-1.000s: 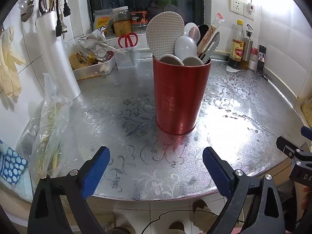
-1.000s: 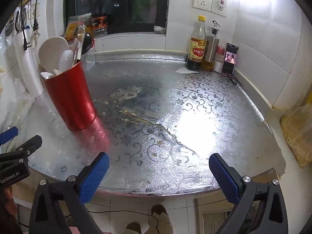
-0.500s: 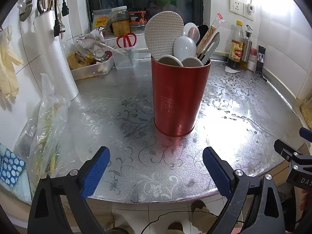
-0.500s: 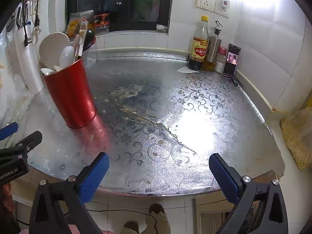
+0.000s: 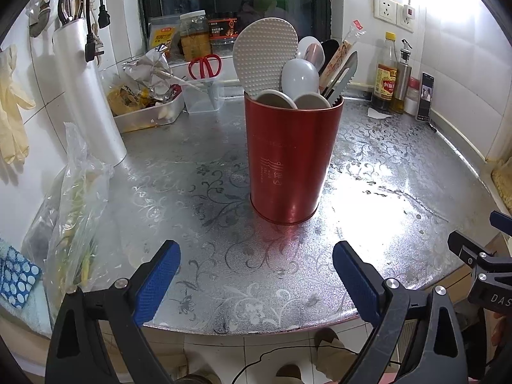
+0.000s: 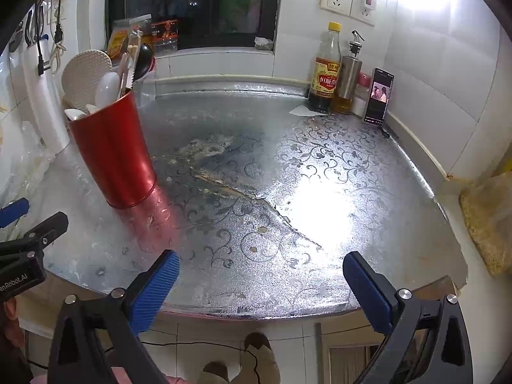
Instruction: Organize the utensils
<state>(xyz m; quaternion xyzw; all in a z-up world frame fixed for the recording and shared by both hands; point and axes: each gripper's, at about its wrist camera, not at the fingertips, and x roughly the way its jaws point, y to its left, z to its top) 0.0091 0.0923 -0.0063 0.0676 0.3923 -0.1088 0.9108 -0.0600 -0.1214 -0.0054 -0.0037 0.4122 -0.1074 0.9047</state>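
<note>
Left wrist view shows a red cylindrical utensil holder (image 5: 292, 160) standing upright near the middle of a silver, flower-patterned countertop (image 5: 179, 192), straight ahead of the left gripper (image 5: 256, 272), whose blue-padded jaws are spread wide with nothing between them. The holder is crowded: a white dimpled rice paddle (image 5: 264, 59), a white spoon (image 5: 299, 75), a serrated pair of metal tongs (image 5: 340, 80) and other handles stick out of the top. Whether those tongs are pressed together or spread cannot be told, as only one toothed edge shows. Right wrist view shows the right gripper (image 6: 260, 283), also spread wide and holding nothing, hovering over the front edge with the holder (image 6: 113, 156) well off to its left. No loose utensil lies on the counter, so the likely step is to reach into or steady the holder. To do that well, come in level and grip one handle high up, since tugging a tangled item could tip the tall holder. Open room lies to the right and front; a plastic bag (image 5: 75, 198) and a tray (image 5: 150, 118) crowd the left, bottles (image 6: 328, 70) and a phone (image 6: 379, 97) stand at the back right, and the counter's front edge is close beneath both grippers.
</note>
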